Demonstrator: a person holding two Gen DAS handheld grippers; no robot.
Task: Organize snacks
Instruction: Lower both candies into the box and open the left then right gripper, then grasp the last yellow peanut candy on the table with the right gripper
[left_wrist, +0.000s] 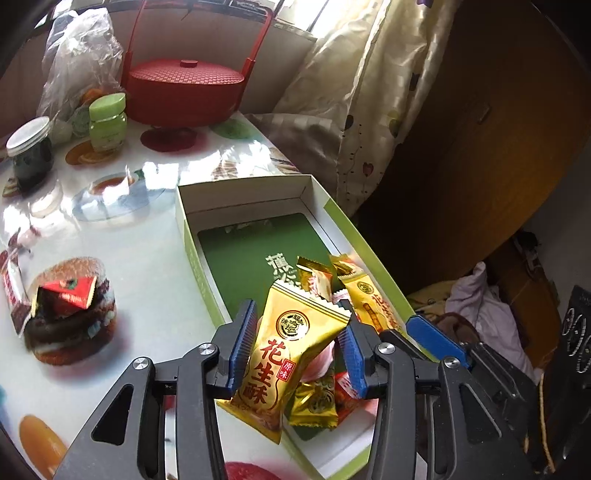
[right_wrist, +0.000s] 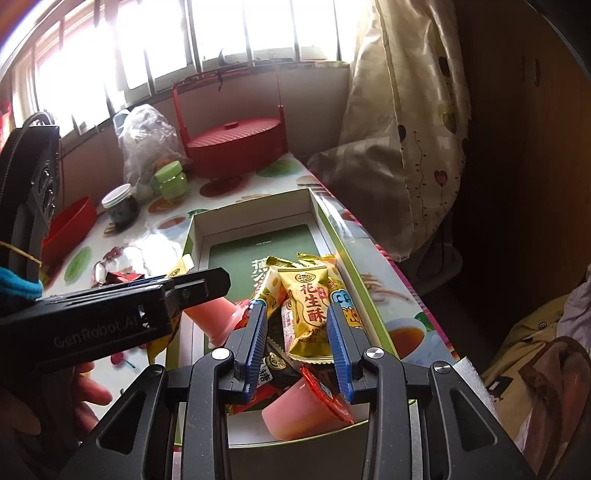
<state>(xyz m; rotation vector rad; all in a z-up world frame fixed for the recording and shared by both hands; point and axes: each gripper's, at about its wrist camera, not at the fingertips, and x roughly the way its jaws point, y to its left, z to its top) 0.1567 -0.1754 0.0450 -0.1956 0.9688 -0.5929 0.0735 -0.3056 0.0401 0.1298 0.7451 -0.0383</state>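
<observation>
Holding a gold peanut-candy packet clamped between blue pads, our left gripper hangs over the near end of the green-and-white box. Our right gripper, jaws apart, brackets a second gold packet lying on the snack pile inside that box, beside a pink jelly cup. At the table's far edge: red lidded basket, green jar.

- A red lidded basket with a tall handle stands at the table's far end.
- A green jar stands just left of it.
- A dark jar with a white lid stands further left.
- A crumpled clear plastic bag lies behind both jars.
- A patterned curtain hangs beside the table.
</observation>
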